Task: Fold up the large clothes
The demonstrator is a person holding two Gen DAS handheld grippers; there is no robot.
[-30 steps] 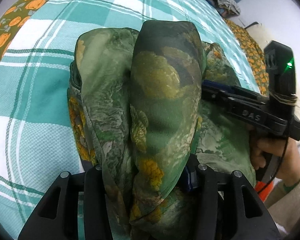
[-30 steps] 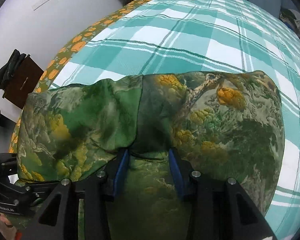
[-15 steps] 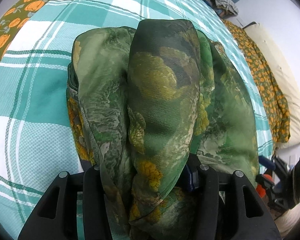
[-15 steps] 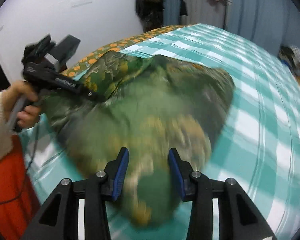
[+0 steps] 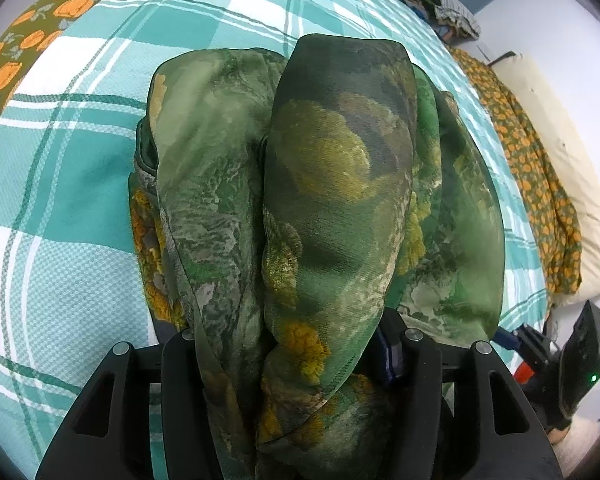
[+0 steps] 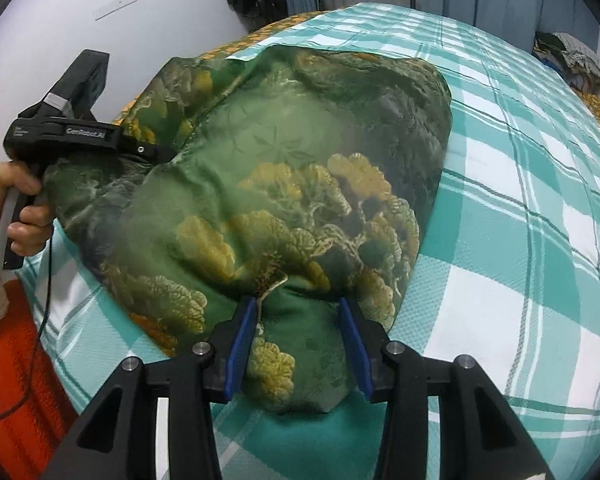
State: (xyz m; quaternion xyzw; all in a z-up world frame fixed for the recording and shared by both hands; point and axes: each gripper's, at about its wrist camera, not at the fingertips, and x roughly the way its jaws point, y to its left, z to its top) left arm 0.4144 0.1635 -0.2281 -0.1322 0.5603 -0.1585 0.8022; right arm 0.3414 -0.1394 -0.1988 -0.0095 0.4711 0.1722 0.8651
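Leftmost in the right wrist view, a hand point(image 6: 18, 204) grips the handle of the left claw point(image 6: 162, 154), whose black nose is buried in the edge of the green floral garment point(image 6: 284, 184). From the left wrist view, that same garment point(image 5: 300, 208) rises in two bunched folds straight out from between the left claw point(image 5: 292, 356) fingers, hiding most of them; a blue pad shows only on the right side. Its jaws are opening, with the cloth between them, and I cannot tell whether the pads press on it.

Centrally, the garment lies spread in a rounded, folded heap on the bed, over the teal and white checked bedspread point(image 6: 532, 216). Its near edge runs down between the blue pads of the right claw point(image 6: 298, 344); the fabric fills the gap and both pads touch it, so this claw is clenched on the garment.

Rightward, bare bedspread stretches away, and a small pile of clothes point(image 6: 568, 60) sits at the far corner. An orange-flowered sheet point(image 5: 536, 168) and a cream pillow point(image 5: 568, 184) lie along the bed's right side in the left wrist view.
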